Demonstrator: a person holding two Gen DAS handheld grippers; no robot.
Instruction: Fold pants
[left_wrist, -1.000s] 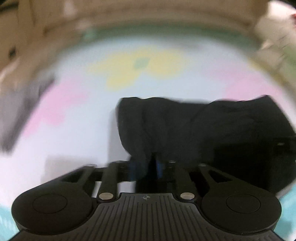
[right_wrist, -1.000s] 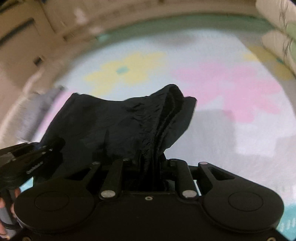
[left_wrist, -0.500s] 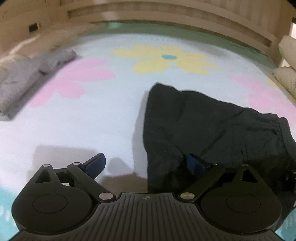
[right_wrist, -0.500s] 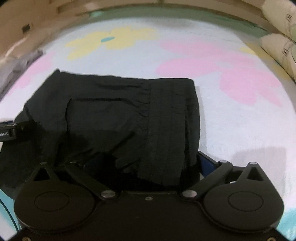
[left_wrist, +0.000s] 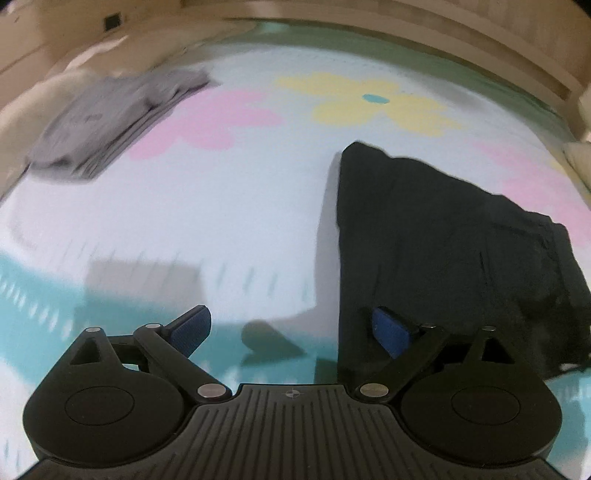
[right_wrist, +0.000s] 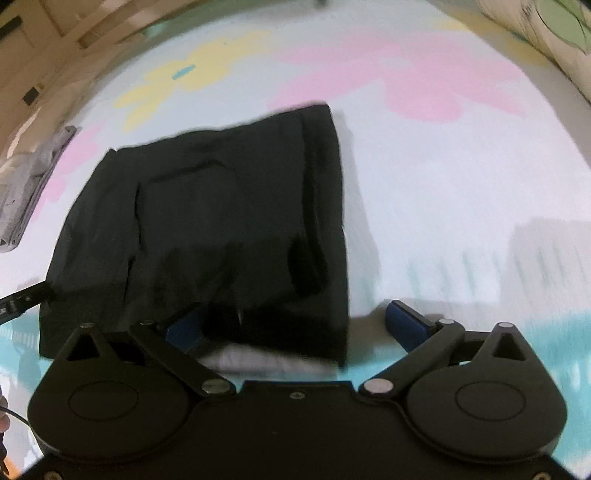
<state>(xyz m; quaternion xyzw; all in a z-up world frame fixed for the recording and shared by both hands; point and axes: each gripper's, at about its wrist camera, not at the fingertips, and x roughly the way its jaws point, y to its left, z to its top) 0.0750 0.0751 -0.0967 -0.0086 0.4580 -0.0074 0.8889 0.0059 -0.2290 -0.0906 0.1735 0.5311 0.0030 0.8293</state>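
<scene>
Black pants (right_wrist: 221, 229) lie folded into a rough rectangle on a bed sheet (left_wrist: 221, 229) printed with pink and yellow flowers on white, with a teal band along its near edge. Taking the pants as the landmark: the left claw (left_wrist: 291, 328) hangs just off their left edge, its jaws spread wide with nothing between them; one blue pad (left_wrist: 190, 328) is over the bare sheet to the left of the pants, the other pad shows against the dark cloth at their near left corner, and whether it touches the fabric cannot be told. The right claw (right_wrist: 295, 328) sits at the near edge of the pants, jaws likewise wide apart and not clamped; the near hem of the pants lies in the gap between the pads, with one pad partly hidden behind the cloth and the other out over the sheet to the right. Well to the left of the pants and further back rests a folded grey garment (left_wrist: 110, 122). Beyond the pants, past the yellow flower, runs a wooden bed frame (left_wrist: 406, 40). To the far right of the pants, a pale pillow (right_wrist: 535, 33) lies at the sheet's edge.
</scene>
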